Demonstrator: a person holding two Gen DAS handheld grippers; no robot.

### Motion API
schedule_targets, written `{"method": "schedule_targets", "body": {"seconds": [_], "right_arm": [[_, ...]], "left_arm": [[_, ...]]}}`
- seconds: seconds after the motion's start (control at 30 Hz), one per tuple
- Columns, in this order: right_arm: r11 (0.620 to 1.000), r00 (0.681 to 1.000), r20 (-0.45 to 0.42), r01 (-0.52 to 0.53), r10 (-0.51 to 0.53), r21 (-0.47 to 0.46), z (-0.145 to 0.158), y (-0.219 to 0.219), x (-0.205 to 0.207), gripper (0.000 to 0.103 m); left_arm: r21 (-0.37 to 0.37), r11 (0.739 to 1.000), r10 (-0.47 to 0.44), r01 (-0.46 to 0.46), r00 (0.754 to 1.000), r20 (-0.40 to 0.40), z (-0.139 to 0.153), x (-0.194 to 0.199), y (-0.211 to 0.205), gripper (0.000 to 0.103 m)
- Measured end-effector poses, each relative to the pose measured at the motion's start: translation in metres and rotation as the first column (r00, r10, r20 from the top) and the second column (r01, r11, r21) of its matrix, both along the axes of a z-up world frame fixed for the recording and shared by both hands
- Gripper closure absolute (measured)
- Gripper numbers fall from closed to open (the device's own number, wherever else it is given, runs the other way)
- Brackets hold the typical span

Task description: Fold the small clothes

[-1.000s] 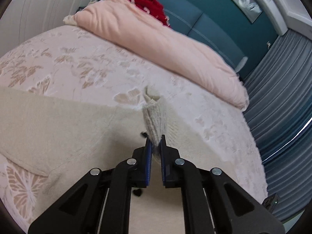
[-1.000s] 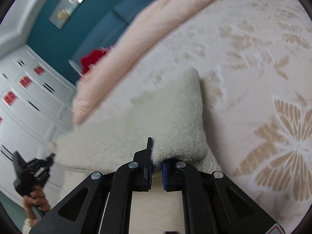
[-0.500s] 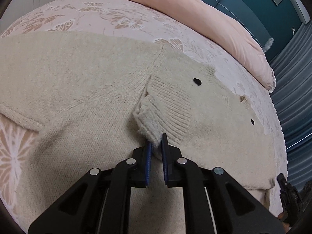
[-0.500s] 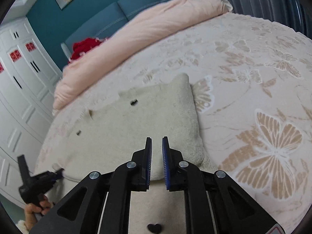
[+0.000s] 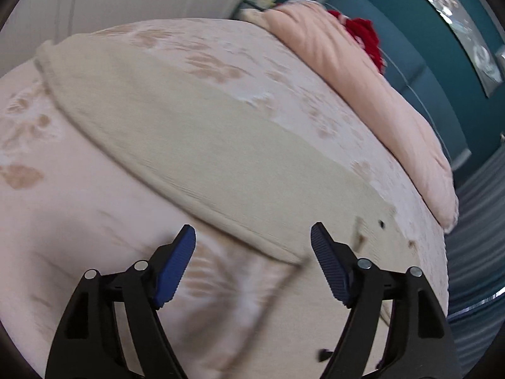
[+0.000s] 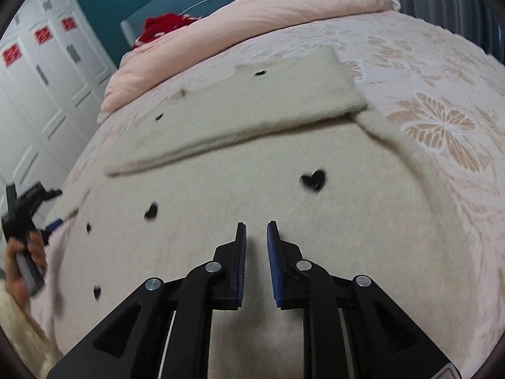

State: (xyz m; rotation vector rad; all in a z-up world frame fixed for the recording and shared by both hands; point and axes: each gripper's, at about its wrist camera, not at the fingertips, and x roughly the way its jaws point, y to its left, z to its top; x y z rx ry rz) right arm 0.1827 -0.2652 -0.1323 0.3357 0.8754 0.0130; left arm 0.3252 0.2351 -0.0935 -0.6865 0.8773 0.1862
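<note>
Cream knit fills both of my wrist views: the sweater (image 6: 252, 164) lies spread on the bed (image 6: 442, 72), black hearts (image 6: 313, 180) scattered over it, with one part folded across its far half. My right gripper (image 6: 255, 246) hangs just above the knit, its jaws having just been opening to a narrow gap with nothing between the blue pads (image 6: 274, 252). My left gripper (image 5: 252, 252) has also just been opening and now stands wide and empty; the sweater's edge (image 5: 221, 218) runs across the gap beyond the pads (image 5: 176, 265), clear of both.

Motion blur smears much of the left view, so I cannot make out the bedspread's pattern (image 5: 214, 69) cleanly, nor tell what the dark streak (image 5: 277, 287) below the sweater's edge is. At the left rim of the right view, a hand (image 6: 23, 271) grips the left gripper's handle, cut off by the frame, with a fluffy cream sleeve (image 6: 19, 325) below it. A pink duvet (image 6: 284, 9) lies rolled along the far side of the bed, partly hiding something red (image 6: 164, 27) behind it. The sweater's near edge is hidden under my right gripper's black arms.
</note>
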Motion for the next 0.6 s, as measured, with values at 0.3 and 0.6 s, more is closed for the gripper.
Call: {"method": "schedule_targets", "body": {"seconds": [0.3, 0.6], "right_arm": [[0.998, 0.998, 0.021, -0.061, 0.061, -0.032, -0.010, 0.016, -0.004, 0.045], [0.993, 0.996, 0.019, -0.086, 0.088, -0.084, -0.013, 0.027, -0.004, 0.036]], "left_arm": [[-0.053, 0.913, 0.398, -0.404, 0.912, -0.096, -0.016, -0.020, 0.195, 0.030], [0.049, 0.972, 0.229, -0.230, 0.973, 0.015, 0.023, 0.028, 0.164, 0.094]]}}
